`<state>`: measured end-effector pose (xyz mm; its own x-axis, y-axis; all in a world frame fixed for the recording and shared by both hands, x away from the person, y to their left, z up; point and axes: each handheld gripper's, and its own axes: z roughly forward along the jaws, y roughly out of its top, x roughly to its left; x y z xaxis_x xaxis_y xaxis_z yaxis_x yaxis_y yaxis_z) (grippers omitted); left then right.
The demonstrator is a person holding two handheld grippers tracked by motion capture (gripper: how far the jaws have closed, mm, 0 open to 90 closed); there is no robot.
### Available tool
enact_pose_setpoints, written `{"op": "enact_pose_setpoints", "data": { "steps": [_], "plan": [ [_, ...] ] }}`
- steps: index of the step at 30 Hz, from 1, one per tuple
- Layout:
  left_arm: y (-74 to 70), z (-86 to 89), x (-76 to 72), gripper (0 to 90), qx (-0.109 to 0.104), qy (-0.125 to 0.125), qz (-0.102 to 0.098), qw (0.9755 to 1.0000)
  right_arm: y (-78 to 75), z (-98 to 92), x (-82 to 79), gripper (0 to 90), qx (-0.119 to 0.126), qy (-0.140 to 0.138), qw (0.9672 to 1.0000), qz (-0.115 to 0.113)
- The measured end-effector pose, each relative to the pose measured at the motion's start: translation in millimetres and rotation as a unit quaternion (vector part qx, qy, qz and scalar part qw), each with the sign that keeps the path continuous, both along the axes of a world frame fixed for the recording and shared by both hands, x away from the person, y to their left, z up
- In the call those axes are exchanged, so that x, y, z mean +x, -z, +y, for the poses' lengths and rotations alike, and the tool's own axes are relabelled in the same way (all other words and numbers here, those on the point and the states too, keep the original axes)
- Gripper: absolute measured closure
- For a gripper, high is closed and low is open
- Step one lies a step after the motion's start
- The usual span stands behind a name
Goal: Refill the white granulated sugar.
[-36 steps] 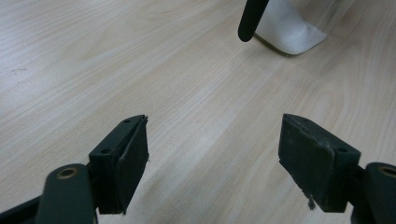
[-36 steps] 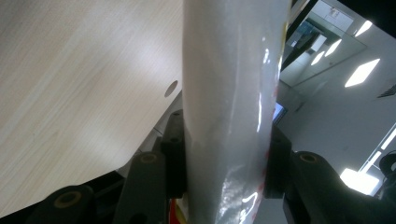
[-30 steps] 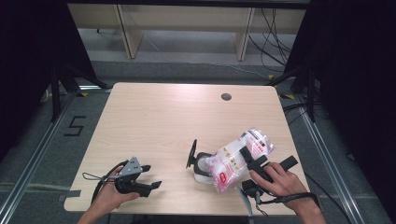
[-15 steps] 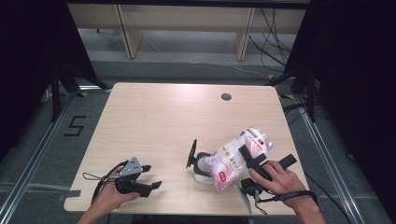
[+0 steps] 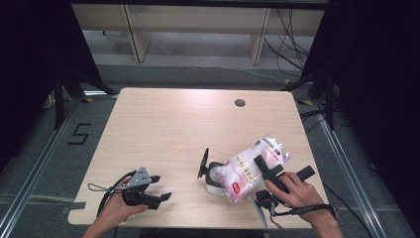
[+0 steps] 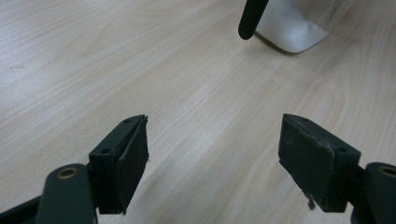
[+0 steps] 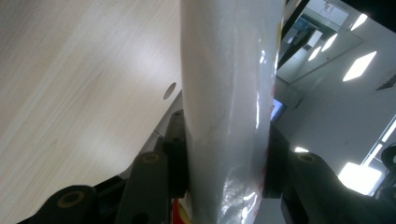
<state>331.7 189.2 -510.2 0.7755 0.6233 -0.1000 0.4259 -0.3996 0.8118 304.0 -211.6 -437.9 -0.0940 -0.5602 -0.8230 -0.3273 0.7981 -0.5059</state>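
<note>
A clear plastic bag [image 5: 247, 173] with white contents and red print lies tilted at the table's front right, its lower end over a white container [image 5: 214, 182]. My right gripper [image 5: 261, 166] is shut on this bag; in the right gripper view both jaws press the bag [image 7: 229, 107] from either side. A black flap [image 5: 203, 163] stands up at the container's left side. My left gripper [image 5: 161, 188] rests open on the table at the front left, nothing between its jaws. In the left gripper view the container [image 6: 292, 28] and flap [image 6: 250, 18] sit ahead of the gripper [image 6: 215, 154].
The light wooden table [image 5: 173, 129] has a round cable hole [image 5: 240, 103] near its far edge. Dark curtains hang at both sides. Shelf legs and cables sit on the floor beyond the table.
</note>
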Motion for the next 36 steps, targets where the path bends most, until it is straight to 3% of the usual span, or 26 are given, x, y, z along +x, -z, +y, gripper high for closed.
{"op": "enact_pose_setpoints", "data": {
  "steps": [10, 11, 15, 17, 19, 20, 23, 27, 28, 29, 31, 33, 34, 36],
  "plan": [
    [-0.2, 0.5, 0.7, 24.1, 0.004, 0.005, -0.005, 1.0, 6.6, -3.9, 0.3, 65.2, 0.029, 0.008, 0.9995, 0.003],
    [-0.1, 0.5, 0.6, 24.1, 0.004, 0.005, -0.005, 1.0, 5.6, -4.1, 1.4, 65.2, 0.021, 0.001, 0.9998, 0.004],
    [0.1, -0.5, 0.3, 24.1, 0.0, 0.004, -0.005, 1.0, 8.7, -7.6, 1.9, 65.5, 0.029, 0.003, 0.9995, 0.009],
    [-0.1, -0.4, -0.6, 24.1, 0.0, 0.0, 0.004, 1.0, 10.4, -7.1, 3.9, 65.9, 0.037, -0.004, 0.9992, 0.017],
    [-0.5, 1.0, 0.3, 24.1, 0.011, 0.001, 0.0, 0.9999, 12.2, -8.8, 3.7, 66.4, 0.049, 0.002, 0.9985, 0.025],
    [-0.5, 0.9, 0.2, 24.2, 0.008, 0.002, -0.001, 1.0, 14.4, -11.1, 4.0, 66.6, 0.069, -0.001, 0.9971, 0.031],
    [-0.5, 0.3, -0.4, 24.2, 0.002, 0.001, 0.001, 1.0, 16.3, -14.2, 5.2, 67.0, 0.09, -0.009, 0.9949, 0.045],
    [-0.8, 0.6, -0.5, 24.2, 0.001, 0.002, 0.001, 1.0, 18.3, -21.5, 3.6, 67.5, 0.123, -0.003, 0.9902, 0.065],
    [-0.6, 0.4, -0.7, 24.2, -0.001, 0.0, -0.001, 1.0, 19.8, -24.6, 1.6, 67.7, 0.144, -0.005, 0.9873, 0.068],
    [-0.6, 0.6, -0.3, 24.2, -0.001, 0.002, -0.004, 1.0, 19.5, -26.6, -1.1, 67.9, 0.148, -0.014, 0.9867, 0.065],
    [-0.5, 1.1, -0.1, 24.2, 0.005, 0.0, 0.001, 1.0, 16.1, -30.3, -9.3, 68.0, 0.169, -0.002, 0.9824, 0.079],
    [0.4, -0.1, -0.4, 24.2, 0.002, 0.001, 0.001, 1.0, 12.3, -36.2, -14.0, 68.0, 0.207, -0.011, 0.9745, 0.086],
    [0.1, 0.0, -0.3, 24.2, 0.007, 0.003, -0.002, 1.0, 11.1, -39.8, -15.6, 68.0, 0.233, -0.002, 0.9673, 0.099],
    [-0.5, -1.4, -1.5, 24.2, 0.0, 0.001, 0.004, 1.0, 6.1, -45.3, -16.4, 68.1, 0.256, -0.01, 0.9617, 0.097]
  ]
}}
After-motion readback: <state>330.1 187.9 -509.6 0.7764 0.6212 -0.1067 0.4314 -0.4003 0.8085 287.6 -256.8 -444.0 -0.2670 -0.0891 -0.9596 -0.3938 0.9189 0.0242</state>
